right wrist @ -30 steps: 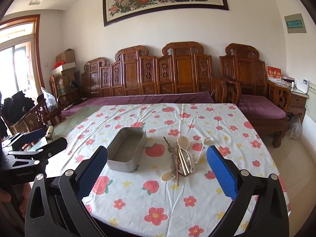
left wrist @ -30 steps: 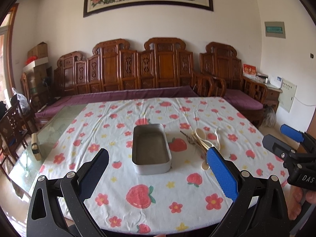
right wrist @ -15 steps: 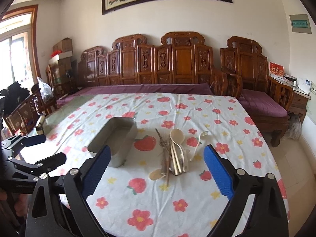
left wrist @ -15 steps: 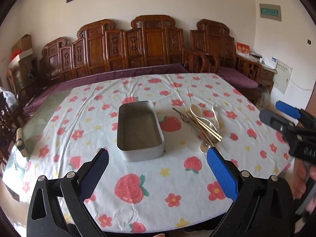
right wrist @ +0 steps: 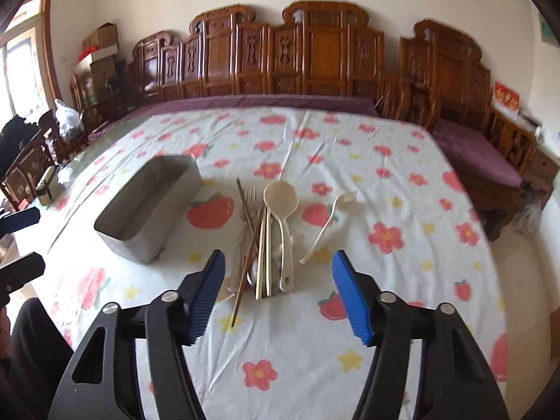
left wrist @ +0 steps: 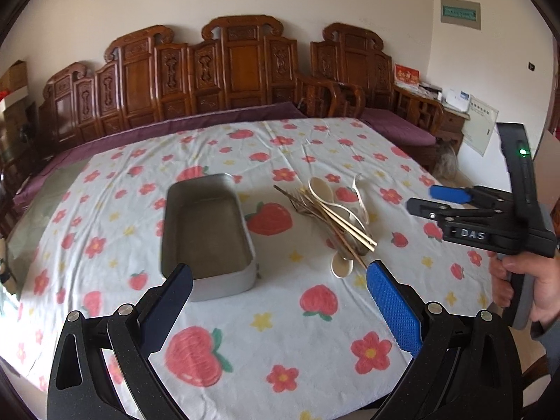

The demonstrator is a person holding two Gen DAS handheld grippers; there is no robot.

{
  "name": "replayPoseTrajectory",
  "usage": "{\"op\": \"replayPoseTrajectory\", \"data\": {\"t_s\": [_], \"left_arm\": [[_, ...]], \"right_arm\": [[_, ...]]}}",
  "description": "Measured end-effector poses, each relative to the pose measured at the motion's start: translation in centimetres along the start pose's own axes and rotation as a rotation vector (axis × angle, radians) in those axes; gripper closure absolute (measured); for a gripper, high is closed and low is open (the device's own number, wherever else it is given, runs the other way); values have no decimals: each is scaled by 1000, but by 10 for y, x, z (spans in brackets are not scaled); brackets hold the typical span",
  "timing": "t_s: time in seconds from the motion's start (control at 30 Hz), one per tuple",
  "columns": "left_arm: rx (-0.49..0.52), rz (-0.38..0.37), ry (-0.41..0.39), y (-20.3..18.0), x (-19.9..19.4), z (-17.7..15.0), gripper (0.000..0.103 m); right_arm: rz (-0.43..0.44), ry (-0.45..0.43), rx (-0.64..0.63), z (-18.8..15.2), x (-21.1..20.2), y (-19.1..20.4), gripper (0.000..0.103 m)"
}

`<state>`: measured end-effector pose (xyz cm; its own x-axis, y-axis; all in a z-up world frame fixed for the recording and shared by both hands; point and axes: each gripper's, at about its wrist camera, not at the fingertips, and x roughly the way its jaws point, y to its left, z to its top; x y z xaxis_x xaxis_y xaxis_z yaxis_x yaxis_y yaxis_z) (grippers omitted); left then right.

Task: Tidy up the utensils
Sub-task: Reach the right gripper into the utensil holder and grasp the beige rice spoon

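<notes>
We found the utensil pile (right wrist: 266, 241) right of one grey metal tin (right wrist: 147, 206) on the bench (right wrist: 350, 315): cream ladle, one loose cream fork (right wrist: 329, 224), chopsticks, metal forks. Both hand-held grippers, left (left wrist: 278, 309) and right (right wrist: 278, 297), stood spread, holding nothing.

In the left wrist view, white letters "DAS" stand on the black body of the right gripper (left wrist: 441, 200) at the right edge. The green wall plaque (left wrist: 459, 11) at upper right bears unreadable writing.
</notes>
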<state>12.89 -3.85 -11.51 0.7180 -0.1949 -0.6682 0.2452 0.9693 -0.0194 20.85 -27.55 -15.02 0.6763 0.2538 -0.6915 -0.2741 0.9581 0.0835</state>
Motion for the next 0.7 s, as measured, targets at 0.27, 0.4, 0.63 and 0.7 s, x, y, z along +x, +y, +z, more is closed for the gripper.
{"op": "replayPoseTrajectory", "data": {"t_s": [0.27, 0.4, 0.63, 0.7], "left_arm": [[29, -22, 58, -11, 42, -1, 7], [42, -26, 78, -13, 60, 3, 8], [31, -26, 116, -9, 88, 12, 15], [24, -33, 132, -8, 96, 14, 17]], "right_arm": [[72, 77, -1, 10, 60, -14, 61], [77, 128, -6, 21, 92, -18, 65], [67, 230, -18, 30, 151, -21, 73], [73, 241, -17, 32, 159, -21, 73]]}}
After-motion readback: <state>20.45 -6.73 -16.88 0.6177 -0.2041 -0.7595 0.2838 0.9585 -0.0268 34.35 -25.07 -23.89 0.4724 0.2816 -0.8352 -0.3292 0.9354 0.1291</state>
